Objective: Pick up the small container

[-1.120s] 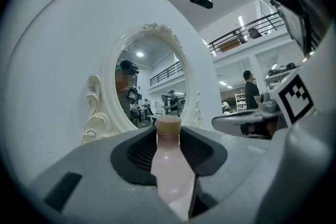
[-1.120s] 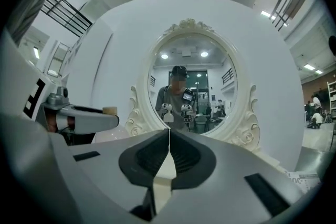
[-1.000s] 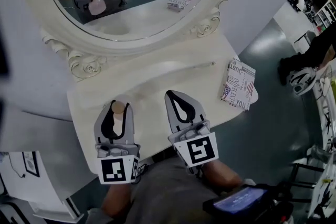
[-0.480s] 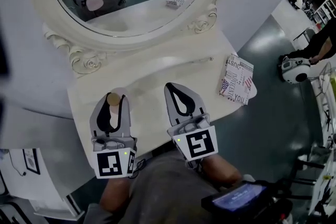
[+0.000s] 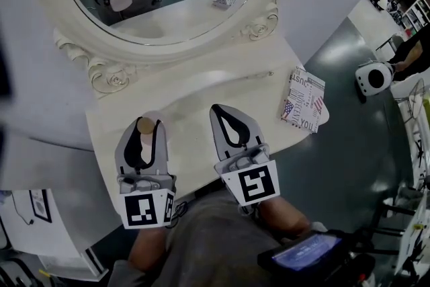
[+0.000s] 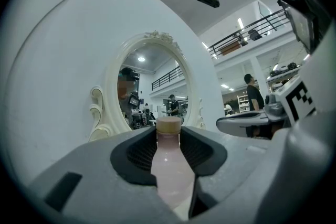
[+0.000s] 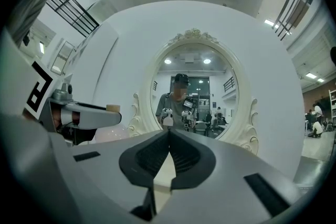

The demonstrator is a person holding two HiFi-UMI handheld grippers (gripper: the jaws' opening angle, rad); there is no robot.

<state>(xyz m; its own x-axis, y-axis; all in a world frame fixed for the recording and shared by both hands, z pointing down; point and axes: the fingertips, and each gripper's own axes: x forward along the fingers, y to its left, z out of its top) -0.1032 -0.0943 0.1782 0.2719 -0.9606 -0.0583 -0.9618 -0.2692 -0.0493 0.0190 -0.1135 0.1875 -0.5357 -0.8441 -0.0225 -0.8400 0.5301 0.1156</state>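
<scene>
Clamping small container [image 6: 169,165] in left tool [image 5: 146,128].

A: Mirror frame [image 5: 101,54]: cream, scrolled relief. Table [image 5: 201,87] below mirror: same cream?
B: Same. Right of mirror, box [image 5: 306,103]: white, black lettering, red-and-blue stars-and-stripes patch.
A: Small container [image 6: 169,170] before mirror?
B: Pale pink, tan cap [image 6: 169,124]. Left gripper [image 5: 146,128] and right gripper [image 5: 216,111]: grey, black ribbed pads, cubes white with black squares. Floor [image 5: 349,77] right of mirror: dark grey-green.
</scene>
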